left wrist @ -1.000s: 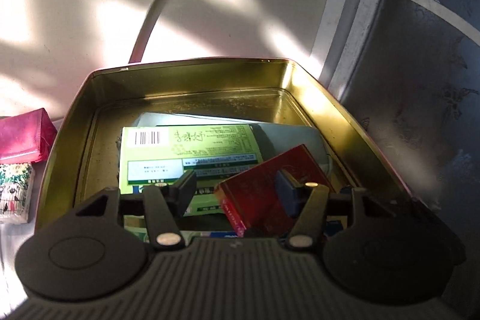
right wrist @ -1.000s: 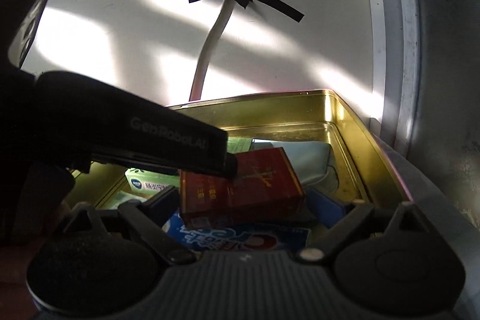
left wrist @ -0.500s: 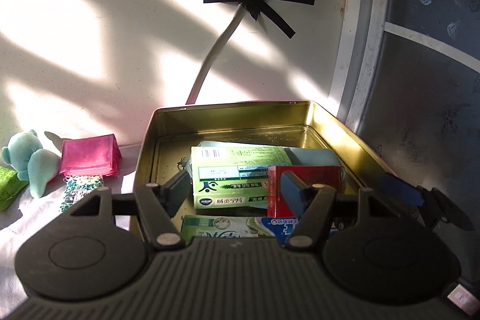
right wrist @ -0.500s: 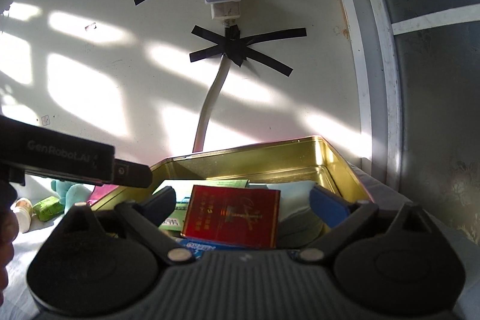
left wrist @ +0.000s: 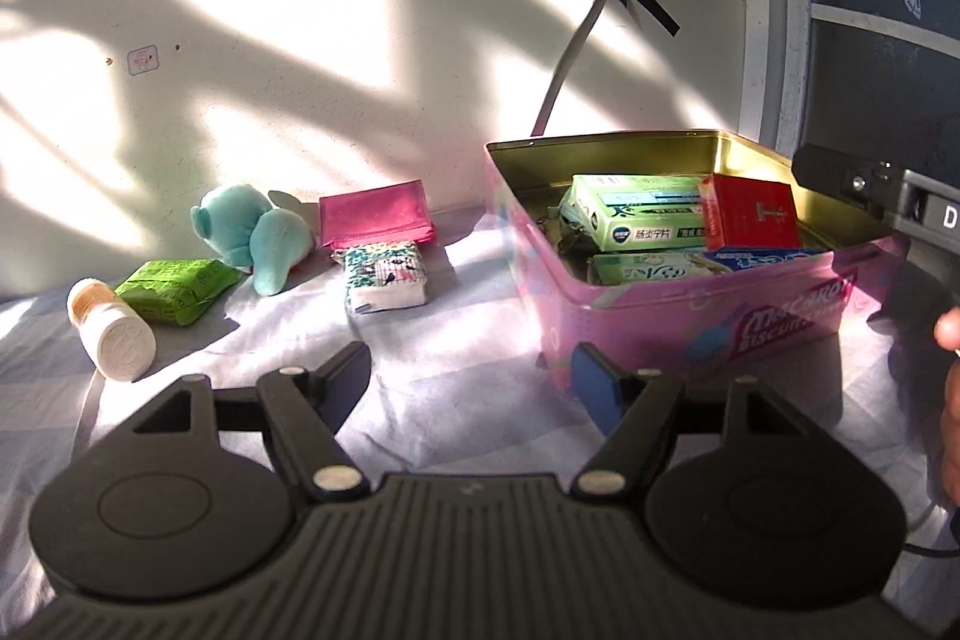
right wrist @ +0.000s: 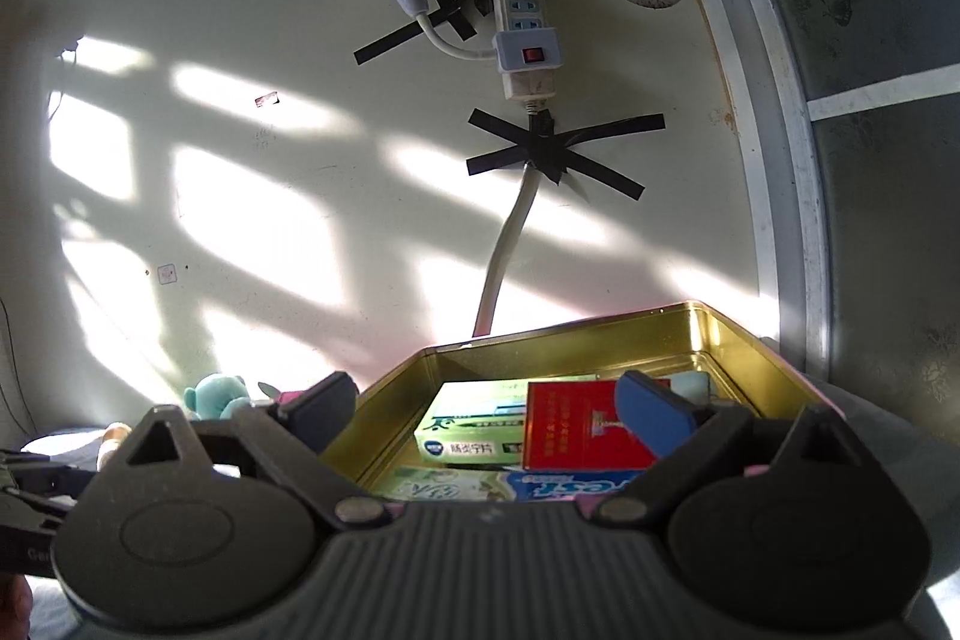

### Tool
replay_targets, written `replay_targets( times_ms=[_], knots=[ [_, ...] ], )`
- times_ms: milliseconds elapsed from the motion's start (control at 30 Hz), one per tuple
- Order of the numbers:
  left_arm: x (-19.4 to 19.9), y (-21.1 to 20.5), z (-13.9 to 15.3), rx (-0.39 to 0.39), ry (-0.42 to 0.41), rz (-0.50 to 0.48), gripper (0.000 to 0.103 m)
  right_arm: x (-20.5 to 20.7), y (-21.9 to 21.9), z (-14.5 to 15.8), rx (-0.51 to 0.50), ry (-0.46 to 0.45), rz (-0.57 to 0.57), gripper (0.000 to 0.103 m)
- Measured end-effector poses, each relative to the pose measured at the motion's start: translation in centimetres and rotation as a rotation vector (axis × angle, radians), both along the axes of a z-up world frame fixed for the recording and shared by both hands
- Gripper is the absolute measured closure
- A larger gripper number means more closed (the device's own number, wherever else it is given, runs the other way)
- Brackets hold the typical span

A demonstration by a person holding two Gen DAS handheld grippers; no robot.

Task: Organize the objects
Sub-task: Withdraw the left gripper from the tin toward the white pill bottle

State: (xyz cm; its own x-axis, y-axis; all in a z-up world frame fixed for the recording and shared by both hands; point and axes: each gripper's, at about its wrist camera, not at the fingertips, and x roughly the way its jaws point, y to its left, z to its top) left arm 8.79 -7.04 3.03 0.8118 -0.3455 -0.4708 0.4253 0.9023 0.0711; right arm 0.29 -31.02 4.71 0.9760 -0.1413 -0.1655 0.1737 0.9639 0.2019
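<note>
Both grippers are empty right now, jaws spread wide: the left gripper (left wrist: pixel 471 376) hangs over the table (left wrist: pixel 456 400) just in front of the tin (left wrist: pixel 708 316), and the right gripper (right wrist: pixel 486 409) hovers at the tin's near edge. The tin already holds a red box (left wrist: pixel 750 214), a green box (left wrist: pixel 636 214) and a couple of flat packs. Still out on the table: tissue pack (left wrist: pixel 387 277), pink pouch (left wrist: pixel 378 220), teal plush (left wrist: pixel 255 235), green packet (left wrist: pixel 174 289) and a bottle (left wrist: pixel 114 328) lying on its side. My guess is the left one goes next, and the tissue pack is nearest. I'd come in low, straddle its short sides, squeeze gently since it's squishy, then lift it clear of the tin wall before dropping it in the free spot at the tin's left side. The bottle will probably roll, so grab it across the body.
</note>
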Motion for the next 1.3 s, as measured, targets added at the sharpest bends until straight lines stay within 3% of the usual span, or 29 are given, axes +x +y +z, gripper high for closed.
replay_targets(
  times_ms=[267,433,567,667,733,1300],
  knots=[
    [2.1,6.3,-1.0,-0.031,-0.036,0.189,0.027,2.0,6.5,-0.1,-0.047,0.011,0.101,0.006],
    [3.3,8.8,-3.3,-0.079,0.038,0.266,0.028,2.6,9.5,-1.6,-0.120,0.008,0.143,0.006],
    [3.4,9.3,-3.2,-0.114,0.040,0.260,0.027,3.3,9.8,-2.9,-0.129,0.065,0.149,0.006],
    [3.4,9.4,-3.2,-0.120,0.041,0.250,0.026,3.6,8.9,-3.1,-0.075,0.079,0.148,0.005],
    [3.4,9.5,-3.3,-0.123,0.042,0.250,0.022,3.5,8.8,-3.2,-0.072,0.074,0.145,0.004],
    [3.7,9.6,-3.4,-0.128,0.066,0.260,0.022,3.6,8.9,-3.2,-0.079,0.076,0.160,0.003]
  ],
)
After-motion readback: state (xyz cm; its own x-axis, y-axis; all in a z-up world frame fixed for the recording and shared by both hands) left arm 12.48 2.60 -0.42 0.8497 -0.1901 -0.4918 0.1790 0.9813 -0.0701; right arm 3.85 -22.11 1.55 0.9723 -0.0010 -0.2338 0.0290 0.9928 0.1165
